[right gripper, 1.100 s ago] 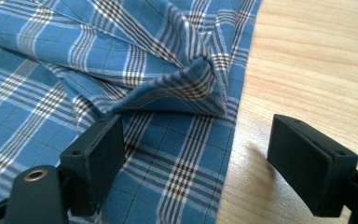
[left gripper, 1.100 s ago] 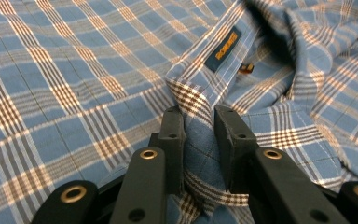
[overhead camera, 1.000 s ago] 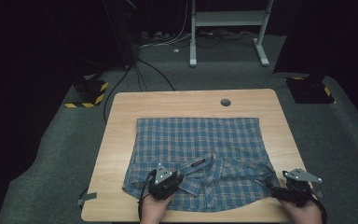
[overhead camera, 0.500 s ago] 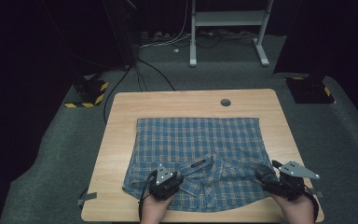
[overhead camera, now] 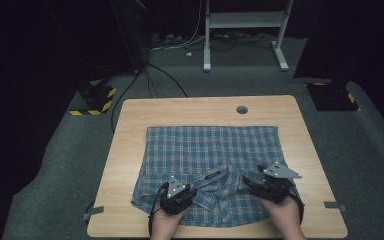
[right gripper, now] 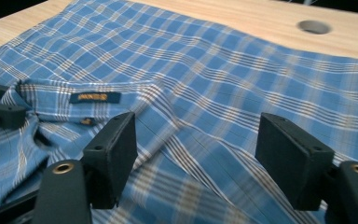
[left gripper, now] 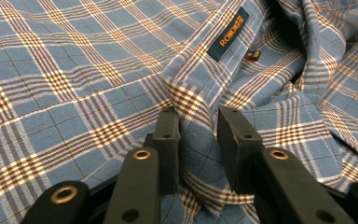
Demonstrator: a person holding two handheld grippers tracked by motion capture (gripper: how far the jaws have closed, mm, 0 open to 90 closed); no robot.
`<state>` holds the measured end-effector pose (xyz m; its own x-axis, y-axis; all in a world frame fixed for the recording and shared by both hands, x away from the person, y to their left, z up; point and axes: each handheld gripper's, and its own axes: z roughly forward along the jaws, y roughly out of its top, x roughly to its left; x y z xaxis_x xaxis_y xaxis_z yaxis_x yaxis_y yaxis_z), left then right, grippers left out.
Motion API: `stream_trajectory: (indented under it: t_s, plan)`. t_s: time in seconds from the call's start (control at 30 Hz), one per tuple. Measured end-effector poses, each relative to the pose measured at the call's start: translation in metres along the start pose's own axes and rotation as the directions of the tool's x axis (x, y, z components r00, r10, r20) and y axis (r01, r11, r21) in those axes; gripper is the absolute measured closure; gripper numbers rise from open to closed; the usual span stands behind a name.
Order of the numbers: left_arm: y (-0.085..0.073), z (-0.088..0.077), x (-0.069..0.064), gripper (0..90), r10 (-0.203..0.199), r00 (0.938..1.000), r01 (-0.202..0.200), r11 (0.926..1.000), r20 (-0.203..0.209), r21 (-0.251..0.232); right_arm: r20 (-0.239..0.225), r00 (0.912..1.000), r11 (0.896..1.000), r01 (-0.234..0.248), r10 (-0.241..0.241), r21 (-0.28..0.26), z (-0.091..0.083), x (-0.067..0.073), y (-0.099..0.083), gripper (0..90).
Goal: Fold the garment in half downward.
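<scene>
The left gripper [left gripper: 198, 140] is pinching the shirt [overhead camera: 210, 150] collar while the right gripper [right gripper: 196, 161], jaws spread and just closing, is nearing the far collar end to grasp next.

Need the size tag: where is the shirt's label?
In the left gripper view the label sits on the collar, just beyond the jaws; from above it lies between both hand-held grippers.

Dark rm, grey carpet [overhead camera: 55, 165], white stand [overhead camera: 207, 45]
</scene>
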<state>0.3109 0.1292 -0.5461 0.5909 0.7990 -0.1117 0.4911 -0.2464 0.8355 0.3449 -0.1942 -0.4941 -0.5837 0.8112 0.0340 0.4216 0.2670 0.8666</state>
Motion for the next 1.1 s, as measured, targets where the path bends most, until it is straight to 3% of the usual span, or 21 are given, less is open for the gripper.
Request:
stream_trajectory:
  t_s: [0.27, 0.37, 0.57, 0.63, 0.73, 0.87, 1.1]
  plan:
    - [0.0, 0.0, 0.0, 69.0, 0.0, 1.0, 0.0, 1.0, 0.003, 0.001, -0.049, 0.9984, 0.999, -0.028, 0.029, 0.02, 0.035, 0.011, 0.01, 30.0]
    - [0.0, 0.0, 0.0, 68.9, 0.001, 1.0, -0.001, 1.0, 0.002, 0.001, -0.061, 0.9961, 0.998, -0.063, 0.064, 0.022, 0.045, 0.014, 0.013, 30.1]
    - [0.0, 0.0, 0.0, 69.0, -0.003, 1.0, 0.003, 1.0, 0.006, -0.004, -0.06, 0.9965, 0.996, -0.054, 0.059, 0.075, 0.065, 0.02, 0.011, 35.1]
    - [0.0, 0.0, 0.0, 69.0, -0.002, 1.0, 0.002, 1.0, 0.006, -0.003, -0.06, 0.9962, 0.994, -0.057, 0.063, 0.09, 0.067, 0.019, 0.009, 36.1]
    - [0.0, 0.0, 0.001, 69.0, -0.003, 1.0, 0.003, 1.0, 0.009, -0.004, -0.077, 0.9941, 0.993, -0.068, 0.076, 0.095, 0.067, 0.018, 0.007, 45.4]
    - [0.0, 0.0, 0.0, 69.0, -0.003, 1.0, 0.004, 1.0, 0.006, -0.005, -0.072, 0.9967, 0.993, -0.029, 0.038, 0.113, 0.064, 0.021, 0.005, 61.0]
    - [0.0, -0.001, 0.001, 65.0, -0.009, 0.9999, 0.01, 0.9999, 0.005, -0.011, -0.065, 0.9975, 0.997, 0.03, -0.025, 0.066, 0.045, 0.027, 0.003, 72.9]
